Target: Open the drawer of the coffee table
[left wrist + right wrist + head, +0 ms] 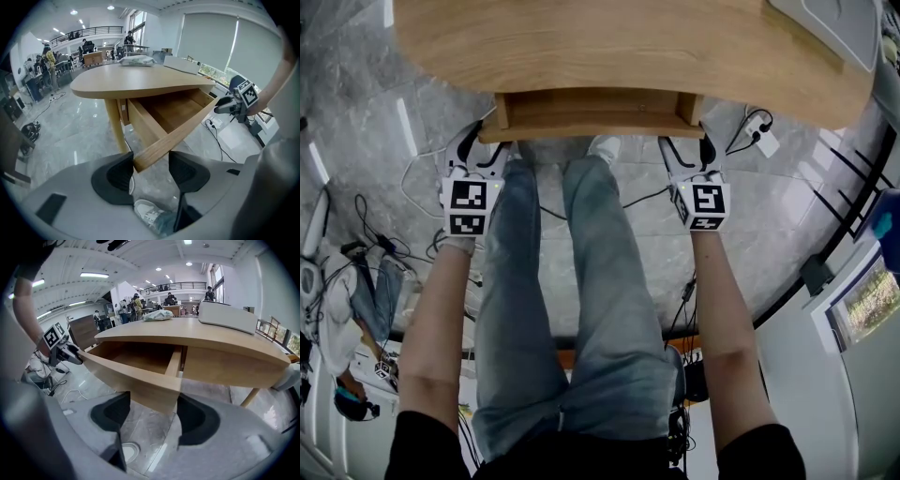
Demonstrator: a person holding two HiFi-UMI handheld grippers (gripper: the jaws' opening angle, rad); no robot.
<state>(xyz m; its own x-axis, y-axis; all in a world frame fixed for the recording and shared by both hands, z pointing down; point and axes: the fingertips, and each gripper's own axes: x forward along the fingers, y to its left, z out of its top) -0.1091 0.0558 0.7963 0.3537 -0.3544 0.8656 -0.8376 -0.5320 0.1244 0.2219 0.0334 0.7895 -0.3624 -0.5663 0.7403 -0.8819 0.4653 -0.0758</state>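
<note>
Pull level and evenly: with left gripper [150, 162] clamped on the near left corner of the drawer [174, 111], already partly out beneath the coffee table [609, 47] top, and right gripper [153, 404] clamped likewise on the near right corner, draw both ends nearer at one pace to avoid racking; check squareness in the head view; check pad contact on wood in either gripper view, not plain from above.
</note>
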